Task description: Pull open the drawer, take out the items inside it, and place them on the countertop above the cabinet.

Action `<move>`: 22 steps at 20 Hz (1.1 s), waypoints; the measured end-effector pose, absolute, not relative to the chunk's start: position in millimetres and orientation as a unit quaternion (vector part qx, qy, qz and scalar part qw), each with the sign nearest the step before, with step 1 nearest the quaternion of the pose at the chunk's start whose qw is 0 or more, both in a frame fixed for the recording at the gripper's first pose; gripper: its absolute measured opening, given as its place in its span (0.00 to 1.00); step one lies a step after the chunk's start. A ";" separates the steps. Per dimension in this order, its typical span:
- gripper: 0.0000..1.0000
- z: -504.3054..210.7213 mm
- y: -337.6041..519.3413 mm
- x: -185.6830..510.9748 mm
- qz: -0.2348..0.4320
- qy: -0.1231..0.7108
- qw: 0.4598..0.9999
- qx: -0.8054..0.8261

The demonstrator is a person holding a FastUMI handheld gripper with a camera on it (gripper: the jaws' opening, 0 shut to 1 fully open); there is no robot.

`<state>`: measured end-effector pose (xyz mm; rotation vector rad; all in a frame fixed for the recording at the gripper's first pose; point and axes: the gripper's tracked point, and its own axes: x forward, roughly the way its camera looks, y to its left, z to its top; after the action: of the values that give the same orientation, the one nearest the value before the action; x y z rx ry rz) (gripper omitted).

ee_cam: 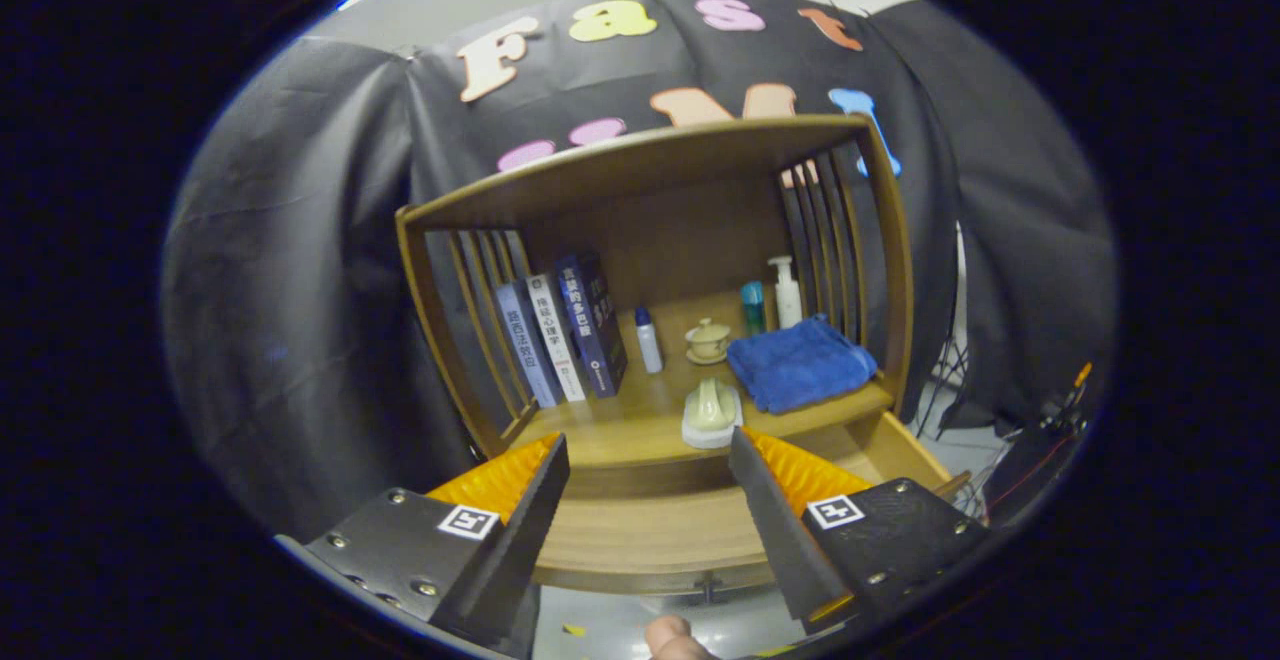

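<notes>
We saw the claw [648, 460] spread wide and holding nothing, its two fingers [525, 510] rising from the bottom of the frame to either side of an open wooden drawer [640, 530]. The drawer stood pulled out from the cabinet [650, 210] at centre frame, its front edge and small handle [708, 590] low in the picture between the fingers. We could not tell whether anything lay inside it.

On the worktop [610, 430] above the drawer, a pale green brush-like piece on a white base [712, 412] sat at the front edge, just beyond the fingertips and close to the right finger. Behind it, towards the right of the frame, a folded blue towel [800, 362] lay near the slatted side of the cabinet. A small lidded cup on a saucer [707, 340] stood at centre, just left of the towel. A white bottle with a blue cap [649, 340] stood to the left of the cup. Three books [560, 335] leaned upright against the left slats. At the back right corner stood a teal bottle [753, 306] and a white pump bottle [787, 292], side by side.

A fingertip of the person's hand [676, 638] showed at the very bottom of the frame, below the drawer handle.
</notes>
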<state>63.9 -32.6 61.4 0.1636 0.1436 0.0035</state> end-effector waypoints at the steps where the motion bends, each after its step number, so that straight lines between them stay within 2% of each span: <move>1: 0.96 68.2 -33.2 53.9 -0.004 0.061 0.996 0.068; 7: 0.96 52.3 -39.0 14.4 -0.018 0.040 0.998 0.039; 17: 0.96 -16.7 -55.8 -0.8 -0.023 0.005 1.000 0.004; 22: 0.96 -65.5 -55.6 4.5 -0.024 0.023 0.999 -0.007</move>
<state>4.5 -55.6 -65.5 -0.0145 0.0468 -0.0485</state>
